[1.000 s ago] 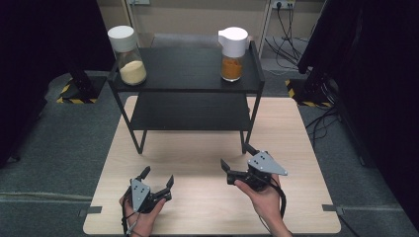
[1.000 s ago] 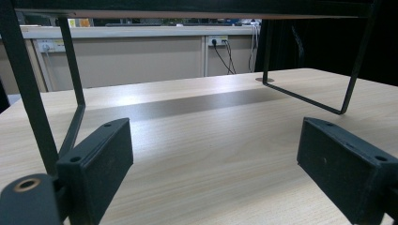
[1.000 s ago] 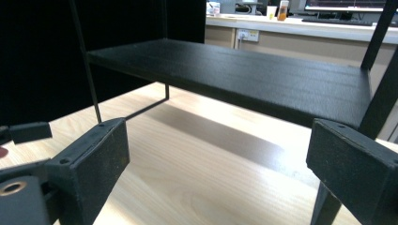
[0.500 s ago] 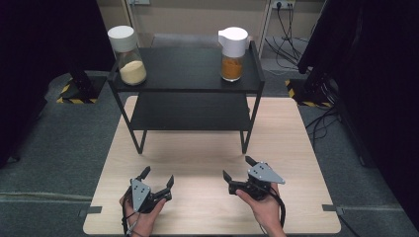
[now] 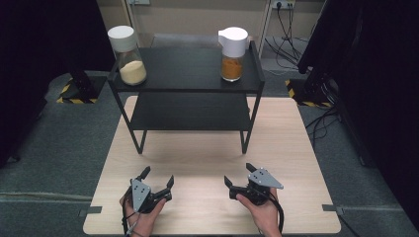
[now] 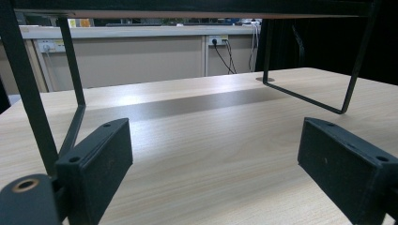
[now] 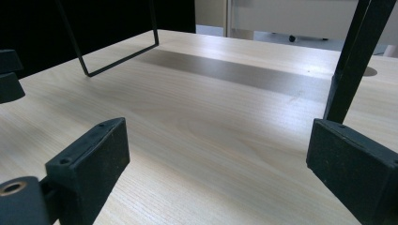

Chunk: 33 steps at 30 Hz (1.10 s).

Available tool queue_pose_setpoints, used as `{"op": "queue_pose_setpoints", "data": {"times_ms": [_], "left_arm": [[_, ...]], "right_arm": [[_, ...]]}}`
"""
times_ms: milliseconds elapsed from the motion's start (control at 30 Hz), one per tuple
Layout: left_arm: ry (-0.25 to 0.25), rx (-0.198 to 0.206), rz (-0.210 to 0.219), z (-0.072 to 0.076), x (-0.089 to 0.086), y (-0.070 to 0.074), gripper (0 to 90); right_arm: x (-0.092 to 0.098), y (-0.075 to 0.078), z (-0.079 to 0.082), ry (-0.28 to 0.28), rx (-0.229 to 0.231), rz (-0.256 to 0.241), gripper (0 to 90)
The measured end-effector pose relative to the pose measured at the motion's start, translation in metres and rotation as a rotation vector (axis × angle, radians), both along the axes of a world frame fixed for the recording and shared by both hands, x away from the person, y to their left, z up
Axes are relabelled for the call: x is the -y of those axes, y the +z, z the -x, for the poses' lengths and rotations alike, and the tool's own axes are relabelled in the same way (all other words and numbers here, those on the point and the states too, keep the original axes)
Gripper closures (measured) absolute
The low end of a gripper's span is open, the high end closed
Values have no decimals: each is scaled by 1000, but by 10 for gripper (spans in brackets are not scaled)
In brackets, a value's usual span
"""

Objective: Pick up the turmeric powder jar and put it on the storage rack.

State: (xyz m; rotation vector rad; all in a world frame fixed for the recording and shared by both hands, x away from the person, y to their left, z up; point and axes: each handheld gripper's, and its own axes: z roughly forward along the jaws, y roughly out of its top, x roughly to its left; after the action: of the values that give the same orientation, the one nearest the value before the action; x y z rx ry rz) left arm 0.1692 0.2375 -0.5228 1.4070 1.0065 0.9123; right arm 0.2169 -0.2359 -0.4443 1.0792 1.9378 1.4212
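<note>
Jars: two on black shelf (image 5: 188, 74) top, one pale-filled (image 5: 127, 55), one orange-filled (image 5: 233, 54). Likely rigid, smooth, breakable; grip mid-body. Left gripper (image 5: 157, 180) and right gripper (image 5: 237, 174): jaws apart, empty, resting low on table (image 5: 197, 158).

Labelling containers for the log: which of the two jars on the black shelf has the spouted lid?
The clear jar of orange powder at the shelf's right; the pale-grain jar has a plain round cap.

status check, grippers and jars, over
Left gripper and right gripper open, empty, low over table. Two jars atop shelf, untouched. Path clear.
</note>
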Motion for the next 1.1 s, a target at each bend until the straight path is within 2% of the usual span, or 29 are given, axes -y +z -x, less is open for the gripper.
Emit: {"op": "queue_pose_setpoints", "data": {"times_ms": [300, 733, 1100], "left_arm": [[0, 0, 2, 0, 0, 0, 101], [0, 0, 1, 0, 0, 0, 100], [1, 0, 1, 0, 0, 0, 98]], "right_arm": [[0, -15, 3, -17, -19, -6, 65], [0, -28, 5, -22, -39, -5, 65], [2, -30, 6, -22, -34, -7, 65]]}}
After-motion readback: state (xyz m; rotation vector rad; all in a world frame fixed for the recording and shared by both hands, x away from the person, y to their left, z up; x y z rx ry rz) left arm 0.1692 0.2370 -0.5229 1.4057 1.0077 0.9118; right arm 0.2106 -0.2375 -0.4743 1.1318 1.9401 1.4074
